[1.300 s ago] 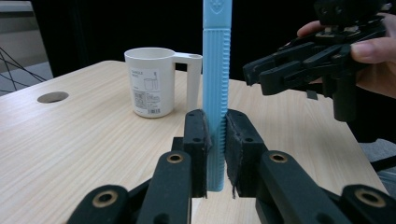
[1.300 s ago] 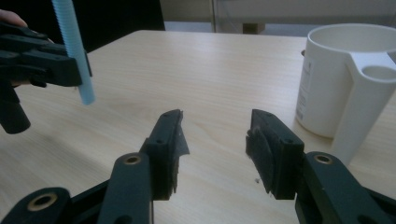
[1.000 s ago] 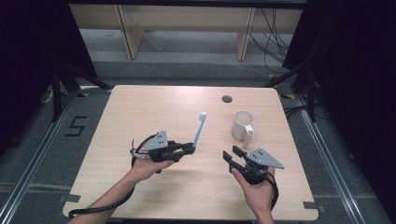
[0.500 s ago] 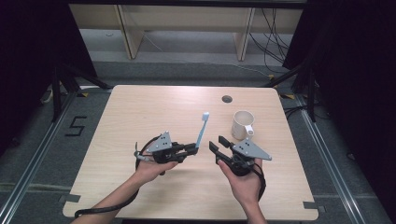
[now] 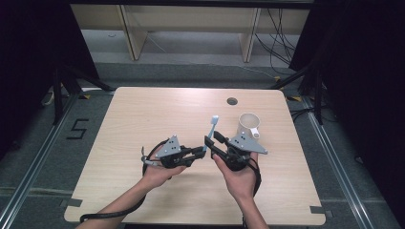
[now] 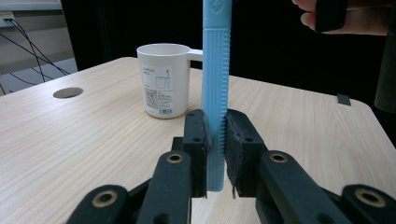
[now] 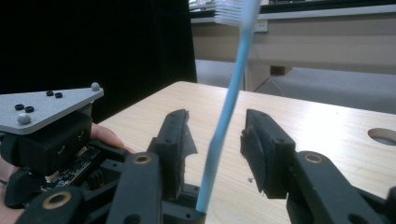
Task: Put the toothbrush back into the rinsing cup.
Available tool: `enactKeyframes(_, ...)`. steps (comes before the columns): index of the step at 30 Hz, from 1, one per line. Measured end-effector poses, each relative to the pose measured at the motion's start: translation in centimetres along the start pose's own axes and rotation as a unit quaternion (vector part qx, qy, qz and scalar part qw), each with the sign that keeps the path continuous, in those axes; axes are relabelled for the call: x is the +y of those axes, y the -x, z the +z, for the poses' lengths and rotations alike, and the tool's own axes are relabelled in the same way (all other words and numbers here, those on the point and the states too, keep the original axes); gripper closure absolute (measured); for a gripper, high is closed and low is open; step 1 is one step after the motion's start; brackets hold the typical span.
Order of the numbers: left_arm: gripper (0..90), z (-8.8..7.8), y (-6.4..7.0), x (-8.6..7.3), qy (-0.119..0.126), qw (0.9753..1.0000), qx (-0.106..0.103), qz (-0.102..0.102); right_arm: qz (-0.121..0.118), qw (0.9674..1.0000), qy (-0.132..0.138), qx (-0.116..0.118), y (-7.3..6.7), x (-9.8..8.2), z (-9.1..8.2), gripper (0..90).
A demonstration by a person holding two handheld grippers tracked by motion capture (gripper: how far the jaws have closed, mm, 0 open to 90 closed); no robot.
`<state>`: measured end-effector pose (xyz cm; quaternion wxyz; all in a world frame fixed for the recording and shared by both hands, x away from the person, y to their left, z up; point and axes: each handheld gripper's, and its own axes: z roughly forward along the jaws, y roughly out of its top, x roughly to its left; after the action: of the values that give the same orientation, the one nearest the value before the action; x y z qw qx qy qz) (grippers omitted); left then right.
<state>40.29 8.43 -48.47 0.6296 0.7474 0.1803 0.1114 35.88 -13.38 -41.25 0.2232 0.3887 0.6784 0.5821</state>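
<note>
A light blue toothbrush [image 5: 210,130] stands nearly upright above the table's middle, white bristles at the top. My left gripper [image 5: 202,150] is shut on its lower handle [image 6: 215,93], pads pressing both sides. My right gripper [image 5: 211,140] has come in from the right, and its jaws have just been closing. The toothbrush shaft [image 7: 227,107] runs up between them, a gap left on each side, so they stand open. A white mug [image 5: 249,125] with a label sits on the table behind the right gripper; in the left gripper view the mug [image 6: 162,79] stands behind the toothbrush.
The light wood table [image 5: 143,119] has a round cable hole [image 5: 232,101] near its far edge. Shelving and cables lie on the floor beyond. In the right gripper view, the left gripper's grey plate [image 7: 46,107] sits close at the left.
My right gripper has moved left and a little up towards the toothbrush, so its jaws now flank the shaft. Left gripper and toothbrush have stayed put.
</note>
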Motion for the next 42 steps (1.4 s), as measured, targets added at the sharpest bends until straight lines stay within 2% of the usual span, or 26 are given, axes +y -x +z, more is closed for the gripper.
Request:
enactKeyframes(3, 78.5, 0.1, 0.1, 0.0, -0.003, 1.0000, -0.002, 0.002, 0.001, 1.0000, 0.001, 0.004, 0.1, -0.1, 0.2, 64.3)
enactKeyframes(4, 78.5, 0.2, 0.2, 0.0, -0.004, 1.0000, -0.002, 0.003, -0.007, 1.0000, 0.001, 0.001, 0.2, -0.1, 0.3, 65.3)
enactKeyframes(5, 78.5, 0.2, 0.2, 0.0, -0.005, 1.0000, -0.003, 0.004, 0.003, 1.0000, -0.001, 0.004, 0.1, -0.2, 0.3, 67.4)
enactKeyframes(9, 78.5, 0.3, 0.4, 0.0, -0.005, 1.0000, -0.001, 0.001, 0.006, 1.0000, 0.002, -0.001, 0.2, -0.2, 0.5, 70.9)
enactKeyframes(10, 78.5, 0.5, 0.3, -0.1, 0.002, 1.0000, -0.006, 0.000, 0.006, 1.0000, 0.002, -0.001, 0.2, -0.2, 0.5, 70.9)
enactKeyframes(11, 78.5, 0.4, 0.4, 0.0, -0.006, 1.0000, 0.000, 0.002, 0.002, 1.0000, -0.002, -0.009, 0.3, -0.1, 0.4, 72.0)
enactKeyframes(13, 78.5, 0.4, 0.4, 0.0, -0.004, 1.0000, 0.002, 0.001, 0.010, 0.9999, 0.004, -0.008, 0.2, 0.0, 0.4, 75.3)
enactKeyframes(19, 78.5, 0.4, 0.6, 0.1, -0.003, 0.9999, 0.013, -0.002, 0.010, 0.9998, 0.007, -0.016, 0.2, 0.0, 0.5, 78.4)
enactKeyframes(23, 78.5, 0.5, 0.7, 0.1, -0.005, 0.9998, 0.017, -0.004, -0.001, 0.9995, 0.017, -0.027, 0.2, 0.0, 0.4, 81.3)
enactKeyframes(26, 78.4, 0.5, 0.7, 0.0, -0.006, 0.9998, 0.018, -0.005, 0.004, 0.9996, 0.015, -0.024, 0.2, 0.0, 0.5, 82.6)
enactKeyframes(27, 78.3, 0.6, 0.8, 0.0, -0.007, 0.9998, 0.017, -0.004, 0.017, 0.9996, 0.011, -0.018, 0.0, 0.0, 0.5, 83.7)
enactKeyframes(30, 77.8, 0.7, 0.8, 0.0, -0.009, 0.9998, 0.018, -0.003, 0.014, 0.9998, 0.010, -0.014, -0.1, 0.0, 0.6, 85.2)
enactKeyframes(31, 76.8, 0.7, 0.7, 0.2, -0.014, 0.9997, 0.018, 0.010, 0.014, 0.9998, 0.009, -0.011, -0.2, 0.1, 0.6, 85.6)
enactKeyframes(38, 61.1, 0.1, 0.6, 1.0, -0.023, 0.9987, 0.030, 0.033, 0.012, 0.9998, 0.010, -0.011, 0.2, 0.4, 0.3, 85.7)
enactKeyframes(39, 58.1, 0.0, 0.6, 1.0, -0.022, 0.9985, 0.032, 0.038, 0.006, 0.9998, 0.015, -0.014, 0.4, 0.4, 0.3, 85.7)
enactKeyframes(40, 54.7, -0.2, 0.5, 1.2, -0.028, 0.9981, 0.035, 0.043, 0.020, 0.9996, 0.014, -0.012, 0.3, 0.5, 0.2, 85.7)
enactKeyframes(41, 48.0, -0.5, 0.4, 1.2, -0.037, 0.9973, 0.045, 0.044, 0.011, 0.9997, 0.016, -0.017, 0.6, 0.6, 0.2, 85.7)
enactKeyframes(42, 44.6, -0.5, 0.4, 1.2, -0.037, 0.9973, 0.045, 0.044, 0.011, 0.9997, 0.016, -0.017, 0.6, 0.6, 0.2, 85.7)
